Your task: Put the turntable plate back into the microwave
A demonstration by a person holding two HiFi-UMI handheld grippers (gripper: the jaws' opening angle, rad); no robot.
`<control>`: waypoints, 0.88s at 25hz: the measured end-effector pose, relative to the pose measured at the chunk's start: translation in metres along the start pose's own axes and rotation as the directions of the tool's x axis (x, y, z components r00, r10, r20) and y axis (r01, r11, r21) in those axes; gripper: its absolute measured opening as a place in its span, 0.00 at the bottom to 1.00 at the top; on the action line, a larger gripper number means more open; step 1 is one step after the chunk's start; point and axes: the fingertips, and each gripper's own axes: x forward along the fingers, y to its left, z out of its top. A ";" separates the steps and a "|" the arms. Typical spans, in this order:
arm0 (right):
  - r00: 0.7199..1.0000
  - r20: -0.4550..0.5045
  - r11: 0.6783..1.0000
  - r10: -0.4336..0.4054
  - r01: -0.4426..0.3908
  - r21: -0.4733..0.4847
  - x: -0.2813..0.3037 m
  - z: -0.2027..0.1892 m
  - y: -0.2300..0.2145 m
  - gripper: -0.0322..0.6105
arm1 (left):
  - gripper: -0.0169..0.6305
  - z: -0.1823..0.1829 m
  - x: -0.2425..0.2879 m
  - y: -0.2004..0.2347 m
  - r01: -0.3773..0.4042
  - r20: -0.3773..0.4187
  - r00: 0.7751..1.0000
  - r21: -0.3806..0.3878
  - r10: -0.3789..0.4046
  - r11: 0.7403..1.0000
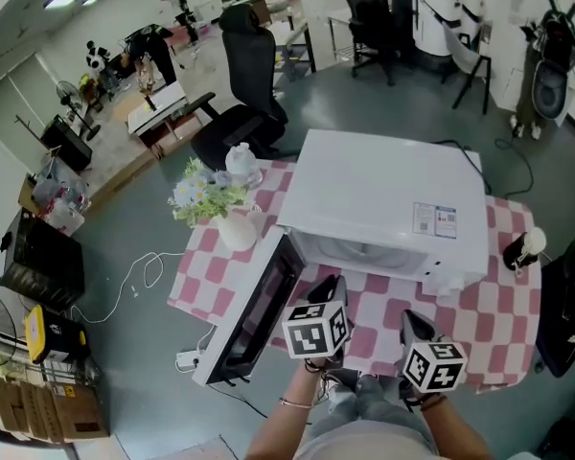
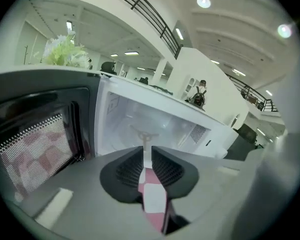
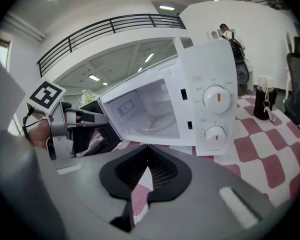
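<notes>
From here the microwave (image 1: pixel 383 199) sits in the middle of the worktop (image 1: pixel 503 319), and its door (image 1: pixel 254 310) hangs wide open toward the lower left of the head view. In the right gripper view I can make out a clear curved rim low in the cavity, which I take to be the plate (image 3: pixel 157 123) lying on the cavity floor. In the left gripper view the three-armed hub (image 2: pixel 142 133) shows at the centre of that floor, though the glass itself is hard to pick out there. My left gripper (image 2: pixel 145 151) is in front of the opening with its fingers nearly together. A narrow slit remains between them and only the checked cloth shows through it, so it carries nothing. My right gripper (image 3: pixel 148 149) is just beside it, at the lower right of the head view, fingers pressed together and empty. So I judge the placing itself done. What I cannot confirm is whether the plate sits square on the hub. What seems left is checking that, and perhaps swinging the door shut
</notes>
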 end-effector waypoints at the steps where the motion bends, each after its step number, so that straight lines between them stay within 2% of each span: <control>1: 1.000 0.010 1.000 0.005 -0.005 -0.007 -0.002 0.006 0.003 0.06 | 0.09 0.004 -0.006 -0.001 -0.001 0.012 1.000 0.007 0.001 1.000; 4: 0.999 0.041 0.999 0.019 -0.018 -0.030 -0.005 0.023 0.013 0.07 | 0.03 0.014 -0.023 0.000 -0.010 0.049 0.999 0.028 0.009 1.000; 7: 0.997 0.076 0.998 0.033 -0.028 -0.059 -0.005 0.043 0.023 0.07 | 0.03 0.027 -0.035 0.000 -0.002 0.091 0.996 0.045 -0.002 0.999; 11: 0.991 0.130 0.994 0.045 -0.031 -0.104 -0.011 0.068 0.035 0.06 | 0.03 0.040 -0.053 -0.005 0.054 0.166 0.984 0.075 -0.066 0.996; 13: 0.988 0.151 0.992 0.045 -0.027 -0.123 -0.014 0.077 0.039 0.07 | 0.03 0.045 -0.060 -0.004 0.052 0.190 0.979 0.088 -0.068 0.995; 22: 0.984 0.178 0.992 0.018 0.005 -0.127 -0.019 0.086 0.039 0.07 | 0.03 0.043 -0.064 0.001 0.059 0.172 0.982 0.098 -0.075 0.993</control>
